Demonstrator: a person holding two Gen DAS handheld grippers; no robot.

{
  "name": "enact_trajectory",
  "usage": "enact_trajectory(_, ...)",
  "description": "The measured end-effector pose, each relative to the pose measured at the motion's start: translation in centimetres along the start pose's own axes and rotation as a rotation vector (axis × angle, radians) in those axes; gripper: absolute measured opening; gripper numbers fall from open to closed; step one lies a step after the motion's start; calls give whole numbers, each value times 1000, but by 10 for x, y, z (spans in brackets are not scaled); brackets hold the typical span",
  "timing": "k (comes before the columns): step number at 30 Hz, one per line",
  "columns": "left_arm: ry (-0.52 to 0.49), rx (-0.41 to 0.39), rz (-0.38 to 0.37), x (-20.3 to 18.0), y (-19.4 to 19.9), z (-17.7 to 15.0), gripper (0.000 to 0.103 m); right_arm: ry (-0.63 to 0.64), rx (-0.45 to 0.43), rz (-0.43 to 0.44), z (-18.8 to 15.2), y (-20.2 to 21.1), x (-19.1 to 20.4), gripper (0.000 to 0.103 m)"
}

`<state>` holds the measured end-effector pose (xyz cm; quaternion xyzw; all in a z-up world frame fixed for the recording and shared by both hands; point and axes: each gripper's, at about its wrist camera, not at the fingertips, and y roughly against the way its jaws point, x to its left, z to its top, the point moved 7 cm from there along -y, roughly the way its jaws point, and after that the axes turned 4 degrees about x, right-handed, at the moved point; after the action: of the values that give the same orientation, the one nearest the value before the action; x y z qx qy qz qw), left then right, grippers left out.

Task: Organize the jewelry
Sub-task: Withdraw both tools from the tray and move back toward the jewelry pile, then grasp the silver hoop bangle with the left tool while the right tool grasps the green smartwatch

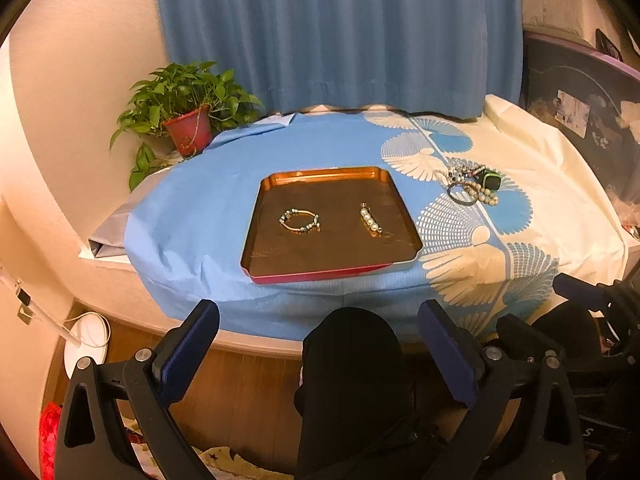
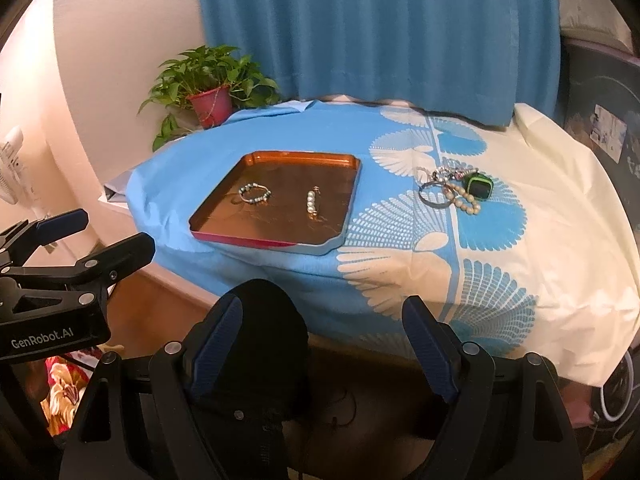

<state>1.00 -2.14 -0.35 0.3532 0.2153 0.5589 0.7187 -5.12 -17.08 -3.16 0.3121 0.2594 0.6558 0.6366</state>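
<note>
Off the table's near edge both claws hang released, left claw (image 1: 320,320) and right claw (image 2: 322,320); the jewelry pile (image 2: 456,188) waits mid-table right of the tray (image 2: 340,236), so approach low and pinch one piece.

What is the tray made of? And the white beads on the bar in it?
The tray looks like thin metal, shiny copper inside and red outside: it mirrors the light and has a rolled rim. The bar carries round, glossy white beads that look like pearls, real or fake I cannot tell.
</note>
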Motion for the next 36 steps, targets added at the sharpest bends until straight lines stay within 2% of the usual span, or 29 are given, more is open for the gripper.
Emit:
enact_trajectory(10,-4,37,-1,-7,-20,2,98,-41,23,-16,-2,-14,-20,82)
enact_trajectory(19,-43,104,-51,-39,-54,16,98,-132,28,-73,-1,-26,-74,82)
enact_trajectory(22,-63,124,-85,-56,-68,25,98,-182,30,-111,-1,-29,-103,82)
enact_trajectory(31,-116,166,-264,-136,-118,72,98,-340,61,-224,-4,-54,-203,82)
enact_trajectory(36,-145,238,-323,-186,-163,97,98,-358,82,-269,2,-77,-247,82)
